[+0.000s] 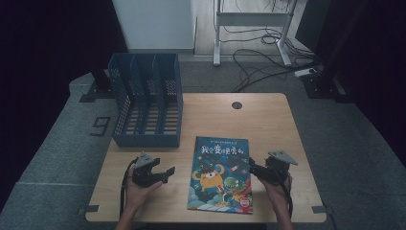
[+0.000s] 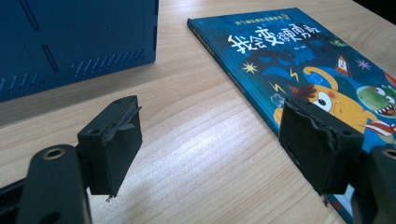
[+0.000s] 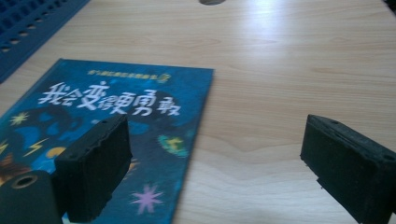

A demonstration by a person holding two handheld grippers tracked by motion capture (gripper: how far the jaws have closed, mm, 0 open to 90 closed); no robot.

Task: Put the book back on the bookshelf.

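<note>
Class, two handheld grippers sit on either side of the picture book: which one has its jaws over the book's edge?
The right gripper: its jaws reach over the right edge of the book. The left gripper sits over bare table, clear of the book's left edge.

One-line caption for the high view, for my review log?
Two open hand-held grippers, left and right, flank a picture book lying flat on a wooden table before a blue file rack.

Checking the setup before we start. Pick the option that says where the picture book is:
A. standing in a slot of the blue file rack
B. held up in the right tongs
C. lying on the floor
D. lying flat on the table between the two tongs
D: the picture book lies flat, cover up, on the table, with the open left tongs and right tongs at either side; the file rack stands apart behind it.
</note>
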